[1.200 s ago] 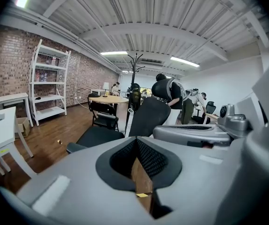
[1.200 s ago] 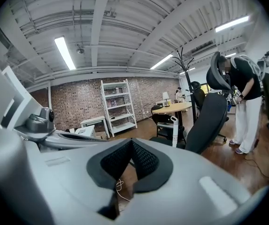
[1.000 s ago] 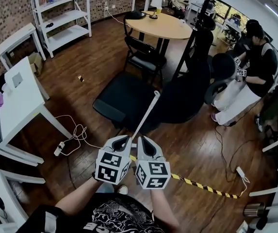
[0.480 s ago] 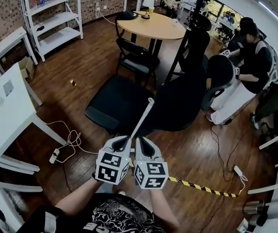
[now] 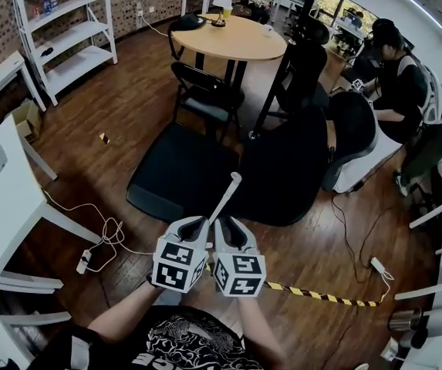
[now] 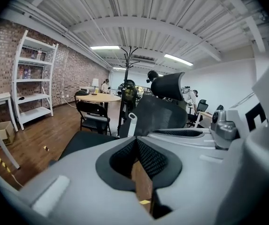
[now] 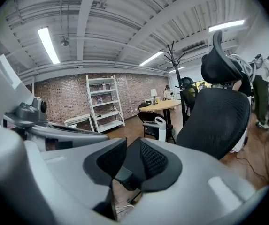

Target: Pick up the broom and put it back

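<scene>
**By the chair, the right fingers are parting**

Low at centre in the head view, the left gripper [image 5: 196,223] and right gripper [image 5: 228,223] sit side by side over the floor [image 5: 120,122]. Only the white handle of the broom [image 5: 226,197] shows. It pokes up from between the two, its looped end against the black chair [image 5: 282,168].

Left fingers [image 6: 149,159]: tips pressed together, nothing seen between the pads, and the handle's end rises just past them. Right fingers [image 7: 156,161]: opening now, with a gap between the pads and no handle in it. The handle's end stands beyond, off to the right.

What carries the broom lower down is hidden under the grippers. Striped tape [image 5: 321,294] runs along the floor near them.
</scene>
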`<state>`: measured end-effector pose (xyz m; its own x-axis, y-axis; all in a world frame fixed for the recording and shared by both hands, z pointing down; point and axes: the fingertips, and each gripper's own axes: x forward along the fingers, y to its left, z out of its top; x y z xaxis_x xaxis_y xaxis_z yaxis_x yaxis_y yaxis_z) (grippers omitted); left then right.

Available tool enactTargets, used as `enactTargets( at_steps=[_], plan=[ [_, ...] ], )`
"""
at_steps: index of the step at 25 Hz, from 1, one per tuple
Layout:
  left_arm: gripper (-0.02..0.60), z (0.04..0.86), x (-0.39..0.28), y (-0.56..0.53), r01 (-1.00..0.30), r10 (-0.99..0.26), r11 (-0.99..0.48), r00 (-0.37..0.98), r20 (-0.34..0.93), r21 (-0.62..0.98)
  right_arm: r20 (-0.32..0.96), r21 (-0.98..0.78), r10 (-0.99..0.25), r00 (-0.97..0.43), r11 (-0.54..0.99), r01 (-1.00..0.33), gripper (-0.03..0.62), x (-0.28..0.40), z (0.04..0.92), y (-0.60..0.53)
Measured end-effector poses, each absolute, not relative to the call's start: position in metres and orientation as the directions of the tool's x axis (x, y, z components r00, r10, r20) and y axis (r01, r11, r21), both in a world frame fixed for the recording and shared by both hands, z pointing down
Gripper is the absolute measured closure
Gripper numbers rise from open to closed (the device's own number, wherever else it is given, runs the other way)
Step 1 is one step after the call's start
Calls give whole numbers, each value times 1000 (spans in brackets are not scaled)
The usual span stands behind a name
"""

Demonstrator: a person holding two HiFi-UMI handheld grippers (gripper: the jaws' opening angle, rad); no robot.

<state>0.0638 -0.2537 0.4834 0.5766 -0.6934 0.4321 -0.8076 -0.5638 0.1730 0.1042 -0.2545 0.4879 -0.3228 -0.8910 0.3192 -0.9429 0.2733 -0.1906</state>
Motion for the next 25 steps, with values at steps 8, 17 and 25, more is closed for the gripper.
enactTargets(
  at_steps=[8, 17, 25],
  plan=[
    [577, 489, 78, -294, -767, -643, -617, 619, 450, 175, 356, -200, -902, -247, 185, -962, 491, 121, 507, -299],
    [577, 495, 89, -327, -721, -589, -668, 664, 460, 186, 386, -220, -908, -166, 84, -972, 442, 136, 529, -335],
    [577, 501, 94, -352, -678, -541, -714, 695, 474, 178, 406, -221, -911, -73, -21, -975, 408, 152, 551, -366]
  ],
)
